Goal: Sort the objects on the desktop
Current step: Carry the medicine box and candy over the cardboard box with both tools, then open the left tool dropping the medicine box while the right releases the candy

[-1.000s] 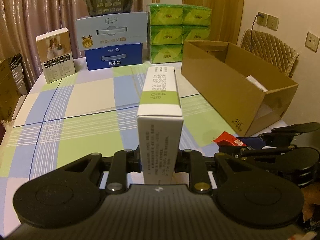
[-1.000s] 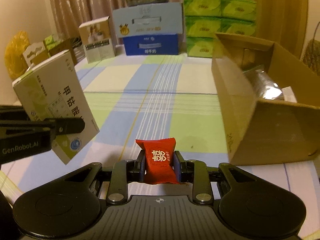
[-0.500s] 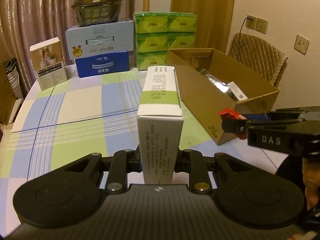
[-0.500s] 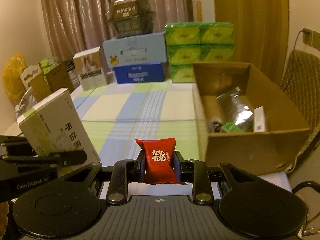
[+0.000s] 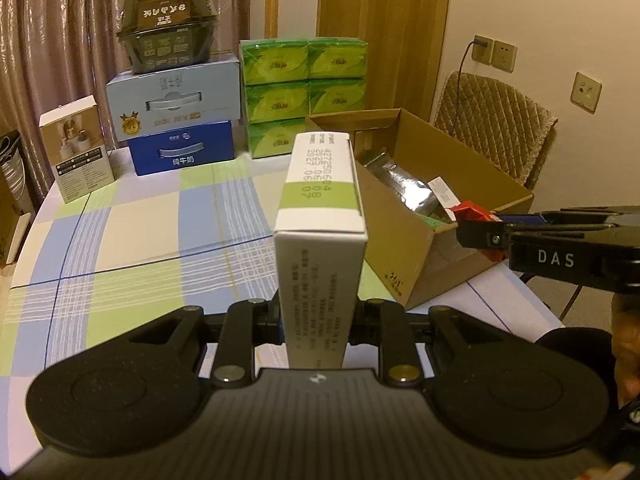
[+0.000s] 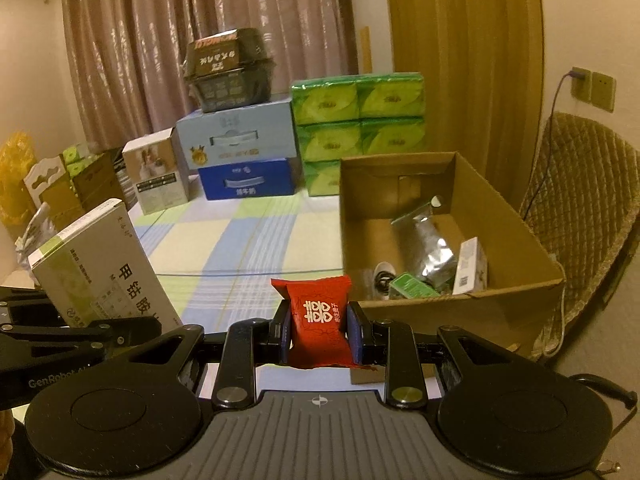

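Note:
My left gripper (image 5: 318, 316) is shut on a white and green medicine box (image 5: 320, 216), held upright above the table. The same medicine box (image 6: 100, 276) shows at the left of the right wrist view. My right gripper (image 6: 318, 332) is shut on a red candy packet (image 6: 318, 320), held in the air near the front edge of an open cardboard box (image 6: 520, 292). The packet (image 5: 472, 214) and right gripper also show at the right of the left wrist view, beside the cardboard box (image 5: 404, 264). The box holds a silver foil pouch (image 6: 432, 248) and small packages.
The table has a checked cloth (image 5: 132, 236). At its back stand blue milk cartons (image 5: 176, 120) with a black box on top, green tissue packs (image 5: 304, 92) and a small white box (image 5: 76, 152). A quilted chair (image 6: 584, 200) stands right of the cardboard box.
Both grippers have risen with their loads; the views now look down into the cardboard box. The right gripper has moved closer to the box's front edge.

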Motion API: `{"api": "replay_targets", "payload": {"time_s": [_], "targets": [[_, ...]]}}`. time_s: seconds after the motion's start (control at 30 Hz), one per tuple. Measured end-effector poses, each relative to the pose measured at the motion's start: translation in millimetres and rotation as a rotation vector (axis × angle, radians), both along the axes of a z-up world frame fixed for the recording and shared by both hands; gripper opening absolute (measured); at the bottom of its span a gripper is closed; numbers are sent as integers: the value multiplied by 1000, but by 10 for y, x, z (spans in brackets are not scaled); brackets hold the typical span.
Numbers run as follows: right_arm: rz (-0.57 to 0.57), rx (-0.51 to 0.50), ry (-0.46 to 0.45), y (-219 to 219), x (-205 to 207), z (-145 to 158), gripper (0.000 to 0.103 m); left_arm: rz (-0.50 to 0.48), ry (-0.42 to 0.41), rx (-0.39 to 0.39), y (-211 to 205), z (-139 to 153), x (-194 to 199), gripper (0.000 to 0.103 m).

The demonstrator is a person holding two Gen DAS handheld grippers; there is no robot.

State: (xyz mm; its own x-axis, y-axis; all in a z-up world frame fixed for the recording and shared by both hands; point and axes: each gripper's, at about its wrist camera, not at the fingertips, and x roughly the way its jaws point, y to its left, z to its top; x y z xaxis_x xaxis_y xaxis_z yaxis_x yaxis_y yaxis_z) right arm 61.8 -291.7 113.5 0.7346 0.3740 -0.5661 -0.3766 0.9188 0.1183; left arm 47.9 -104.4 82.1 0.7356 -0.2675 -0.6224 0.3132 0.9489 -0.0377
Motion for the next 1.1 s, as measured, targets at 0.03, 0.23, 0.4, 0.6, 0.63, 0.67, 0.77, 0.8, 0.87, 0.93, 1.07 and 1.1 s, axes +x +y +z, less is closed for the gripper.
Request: {"api": "replay_targets", "payload": {"time_s": [0.03, 0.23, 0.4, 0.6, 0.63, 0.67, 0.77, 0.8, 0.87, 0.93, 1.07, 1.1], "targets": [[-3, 3, 0, -22, 7, 0, 25, -4, 0, 1, -22, 5, 1, 20], [-27, 14, 2, -141, 2, 7, 25, -19, 5, 4, -123, 8, 17, 21], [-44, 23, -1, -221, 9, 29, 25, -31, 8, 3, -200, 15, 31, 20], [-65, 29, -1, -308, 42, 40, 25, -44, 8, 7, -285, 18, 63, 21], [-69, 30, 0, -325, 45, 40, 25, -46, 9, 7, -301, 18, 74, 21], [-71, 30, 0, -339, 55, 38, 25, -47, 10, 5, -313, 19, 84, 20], [-81, 32, -1, -388, 78, 36, 25, -53, 12, 3, -352, 26, 106, 20], [-84, 32, -1, -404, 91, 35, 25, -55, 12, 1, -366, 30, 115, 21], [-93, 31, -1, -443, 120, 33, 25, -58, 13, -6, -398, 46, 142, 20], [-105, 29, -3, -495, 147, 30, 25, -63, 13, -15, -436, 66, 171, 21], [-129, 26, -6, -621, 234, 36, 25, -81, 8, -34, -555, 123, 279, 20], [-135, 25, -9, -654, 270, 49, 25, -87, 6, -40, -588, 143, 317, 20]]}}
